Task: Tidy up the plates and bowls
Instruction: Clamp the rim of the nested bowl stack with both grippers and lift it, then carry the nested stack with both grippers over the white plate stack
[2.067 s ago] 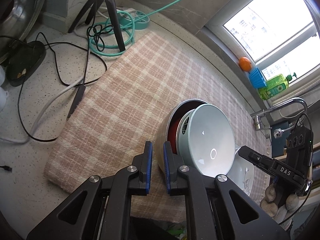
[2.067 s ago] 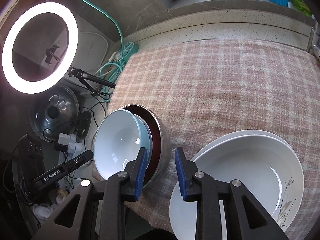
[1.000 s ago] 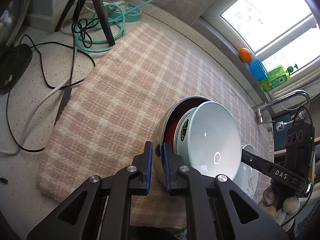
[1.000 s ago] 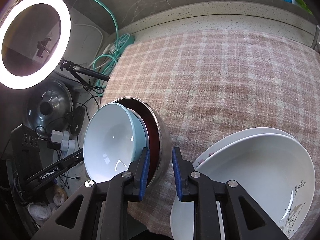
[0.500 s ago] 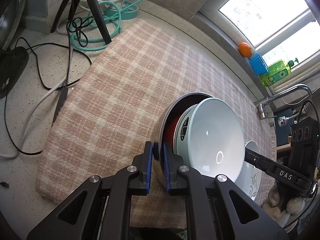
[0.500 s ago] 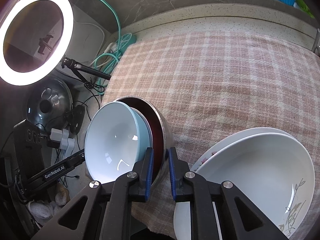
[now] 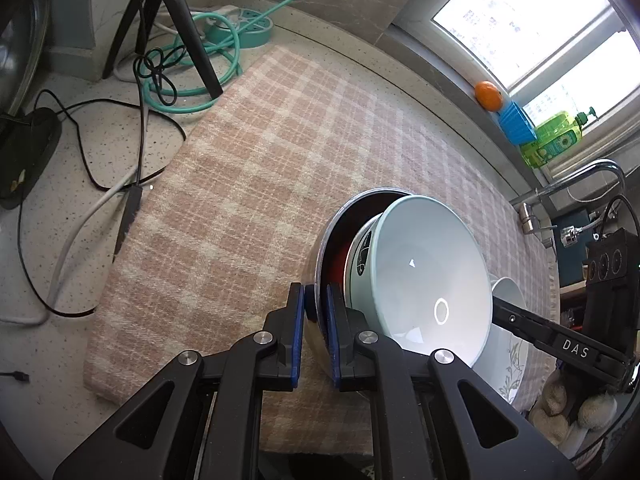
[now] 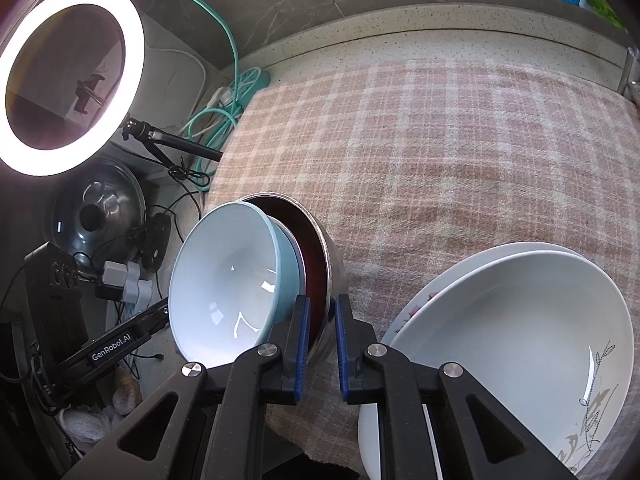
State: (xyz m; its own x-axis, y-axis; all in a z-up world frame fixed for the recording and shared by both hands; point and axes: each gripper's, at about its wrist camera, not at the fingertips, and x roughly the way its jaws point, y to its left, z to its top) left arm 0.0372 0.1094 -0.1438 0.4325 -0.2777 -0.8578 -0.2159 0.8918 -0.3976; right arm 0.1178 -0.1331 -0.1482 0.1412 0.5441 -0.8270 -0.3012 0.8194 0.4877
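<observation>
Right gripper (image 8: 321,312) jaws just clamped steel bowl (image 8: 334,272) rim, left gripper (image 7: 313,304) gripping likewise, stack tipped on edge.

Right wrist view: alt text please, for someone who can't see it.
The right tongs are shut on the rim of a steel bowl with a pale blue bowl nested inside, on a plaid cloth. White plates sit stacked to the right.

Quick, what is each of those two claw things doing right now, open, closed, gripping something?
Left gripper: closed on the rim of the steel bowl.
Right gripper: jaws have just been closing, now clamped on the same steel bowl's rim.
</observation>
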